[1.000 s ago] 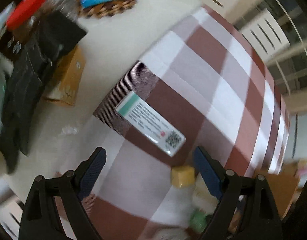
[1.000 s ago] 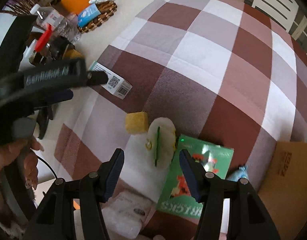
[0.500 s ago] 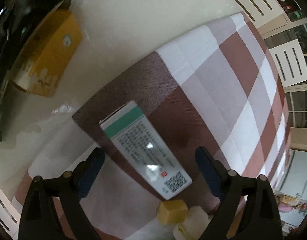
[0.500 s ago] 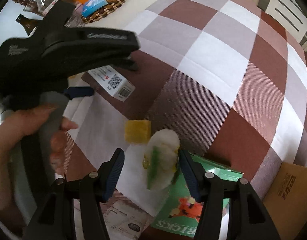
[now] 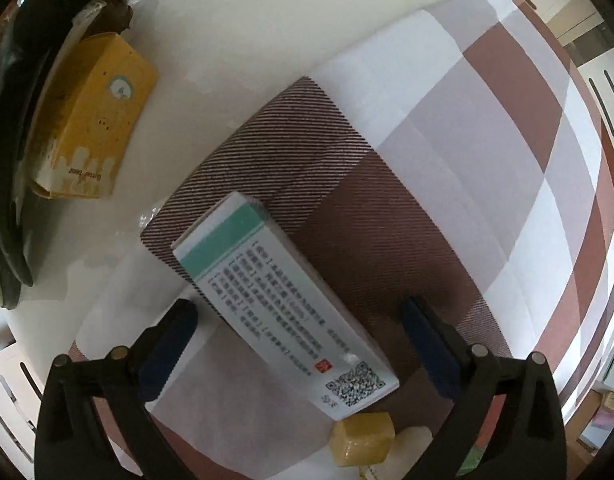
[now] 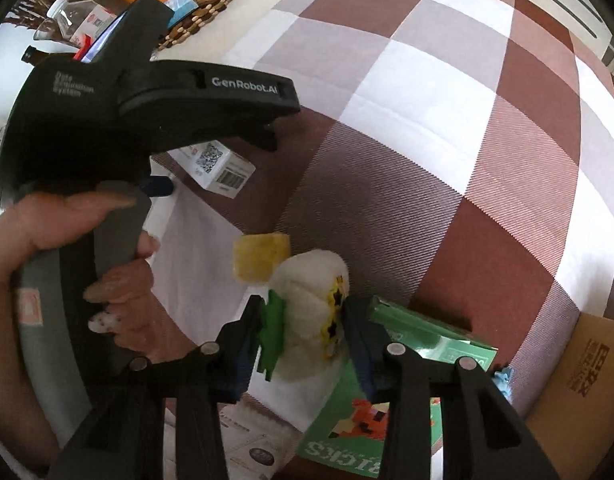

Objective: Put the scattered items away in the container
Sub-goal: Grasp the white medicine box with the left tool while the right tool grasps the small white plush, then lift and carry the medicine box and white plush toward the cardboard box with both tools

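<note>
A white medicine box [image 5: 283, 304] with a teal band lies flat on the checked cloth. My left gripper [image 5: 297, 310] points straight down over it, jaws opening wide, one finger on each side and clear of it. In the right wrist view the same box [image 6: 221, 168] shows under that tool's black housing [image 6: 167, 96]. My right gripper [image 6: 303, 312] is closing on a white plush toy [image 6: 311, 280] with a green leaf, and both pads touch its sides. A yellow cube [image 6: 259, 256] sits just behind the toy. A brown cardboard box [image 6: 579, 380] stands at the right.
A green bricks box [image 6: 407, 360] lies under the right fingers, with a white packet [image 6: 247, 440] beside it. A yellow carton [image 5: 95, 128] and a black object [image 5: 23, 120] lie left of the cloth. A woven mat [image 6: 199, 8] and a bottle [image 6: 75, 16] sit at the back. A hand [image 6: 119, 292] grips the left tool.
The left gripper has dropped over the white box, which now lies between its wider jaws. The right jaws have narrowed around the plush toy, which now stands upright between them.
</note>
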Tool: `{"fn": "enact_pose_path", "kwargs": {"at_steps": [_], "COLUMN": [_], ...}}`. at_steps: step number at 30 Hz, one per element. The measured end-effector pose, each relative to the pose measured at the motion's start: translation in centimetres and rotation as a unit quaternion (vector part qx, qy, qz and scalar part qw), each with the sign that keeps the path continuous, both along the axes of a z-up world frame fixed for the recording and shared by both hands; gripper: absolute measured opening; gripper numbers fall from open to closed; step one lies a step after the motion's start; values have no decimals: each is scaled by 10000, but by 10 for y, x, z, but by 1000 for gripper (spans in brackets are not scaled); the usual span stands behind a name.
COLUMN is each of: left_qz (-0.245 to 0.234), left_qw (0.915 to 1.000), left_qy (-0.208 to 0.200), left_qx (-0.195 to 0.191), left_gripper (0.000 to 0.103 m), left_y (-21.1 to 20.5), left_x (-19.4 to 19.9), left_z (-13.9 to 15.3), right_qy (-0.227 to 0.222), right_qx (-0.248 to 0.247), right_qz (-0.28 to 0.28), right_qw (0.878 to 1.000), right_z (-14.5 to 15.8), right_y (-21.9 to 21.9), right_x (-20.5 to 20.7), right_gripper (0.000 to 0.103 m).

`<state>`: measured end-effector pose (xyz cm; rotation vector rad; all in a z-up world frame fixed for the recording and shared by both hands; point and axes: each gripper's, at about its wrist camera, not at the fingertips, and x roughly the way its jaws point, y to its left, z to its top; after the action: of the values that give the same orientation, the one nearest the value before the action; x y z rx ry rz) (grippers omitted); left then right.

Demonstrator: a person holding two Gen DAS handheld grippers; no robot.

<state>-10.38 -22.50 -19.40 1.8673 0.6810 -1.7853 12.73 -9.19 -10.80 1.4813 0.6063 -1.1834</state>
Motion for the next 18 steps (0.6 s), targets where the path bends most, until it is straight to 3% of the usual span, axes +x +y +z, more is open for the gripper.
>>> {"fn": "enact_pose_path", "kwargs": {"at_steps": [7,9,12,14,16,18], "left_qz": [102,221,460,528,356,150], "left_qw": [9999,9997,9986,9981,9987,9991], "left_qy": [36,102,244,320,357,386], "left_qx": [-30,-79,-94,-68,-28,100], "left_gripper": [103,97,80,56,37,37], "left_y": [1,0,-6,-11,-15,-16], "left_x": [2,6,15,21,25,27], "left_z": [0,2,10,14,18,18], "right_qy": [-54,-74,-110,-111,-81,-57], "right_qx": [8,11,22,16,-2,-24], "right_qz": [0,-14,-62,-100,-117,-131], "right_qw": [10000,10000,9999,9999,9999,9999], "right_z": [-2,-2,-3,-3,-2,0], "right_y": [1,2,4,6,7,8], "right_x": [0,-2,-4,-5,-6,-6], "right_gripper": [41,41,39,38,38,38]}}
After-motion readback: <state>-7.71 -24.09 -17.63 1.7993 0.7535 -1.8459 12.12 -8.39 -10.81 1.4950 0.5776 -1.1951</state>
